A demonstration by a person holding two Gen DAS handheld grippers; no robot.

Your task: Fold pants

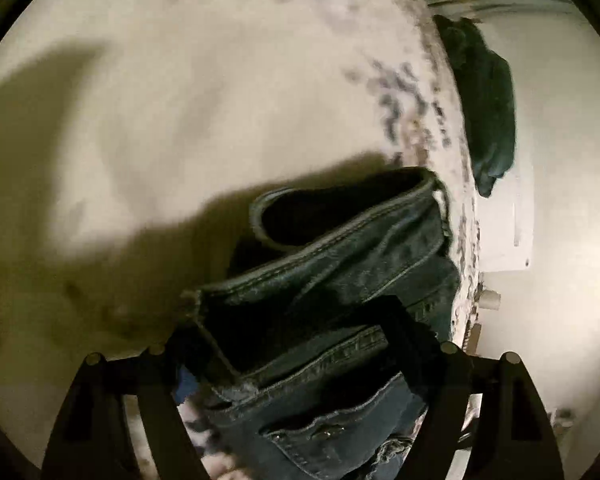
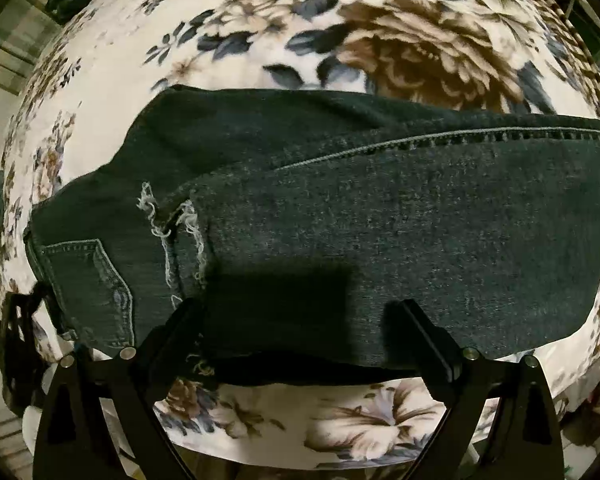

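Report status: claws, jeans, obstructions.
Left claw open around jeans waistband. Right claw open over folded jeans on floral blanket. Nothing in the way.

**Pants lying across the blanket, a gripper at each end**

We are seeing the pants (image 2: pixel 380 208) lying folded across the blanket (image 2: pixel 260 32), pocket end to the left. The right gripper (image 2: pixel 296 320) is sitting over their near edge. The left gripper (image 1: pixel 300 336) is straddling the waistband; another garment (image 1: pixel 488 100) is lying beyond the blanket's edge.

Dark denim pants (image 2: pixel 340 208), brown-grey floral blanket (image 2: pixel 400 40)
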